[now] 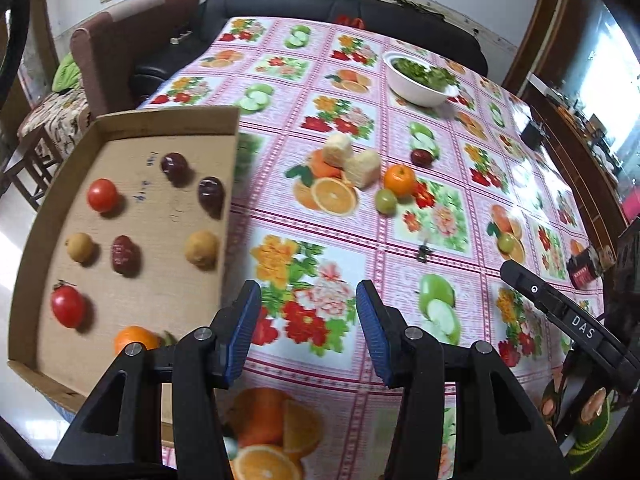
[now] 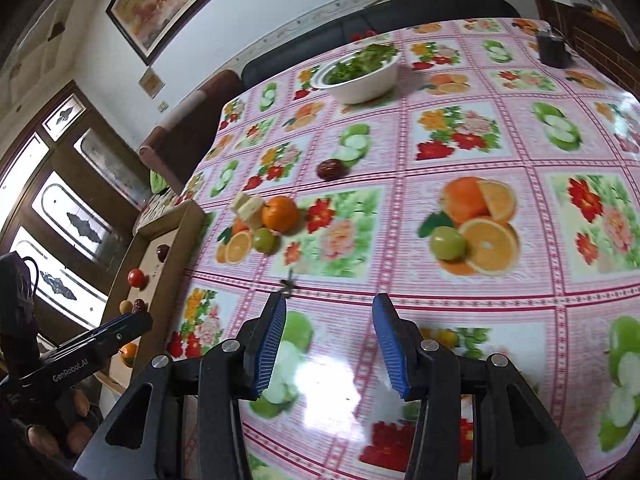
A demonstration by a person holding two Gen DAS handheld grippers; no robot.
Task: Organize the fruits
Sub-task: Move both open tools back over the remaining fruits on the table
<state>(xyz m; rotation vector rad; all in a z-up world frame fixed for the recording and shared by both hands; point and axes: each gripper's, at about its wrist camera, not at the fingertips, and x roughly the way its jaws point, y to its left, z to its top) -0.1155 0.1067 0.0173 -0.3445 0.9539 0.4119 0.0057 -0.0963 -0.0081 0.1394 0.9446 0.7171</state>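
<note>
A cardboard tray (image 1: pixel 132 120) sits at the table's left edge and holds several small fruits: red tomatoes (image 1: pixel 102 195), dark red dates (image 1: pixel 125 254), yellow-brown fruits (image 1: pixel 201 249) and an orange (image 1: pixel 134 339). On the cloth lie an orange (image 1: pixel 399 179), a green fruit (image 1: pixel 385 200), a dark red fruit (image 1: pixel 421 156) and two pale corn chunks (image 1: pixel 352 160). A second green fruit (image 2: pixel 448 242) lies nearer the right gripper. My left gripper (image 1: pixel 308 332) is open and empty beside the tray. My right gripper (image 2: pixel 330 348) is open and empty above the cloth.
A white bowl of greens (image 1: pixel 418 82) stands at the far side of the table. A dark cup (image 2: pixel 553 50) stands at the far right corner. Chairs and a black sofa (image 1: pixel 280 4) surround the table. A small dark stem (image 1: pixel 423 254) lies on the cloth.
</note>
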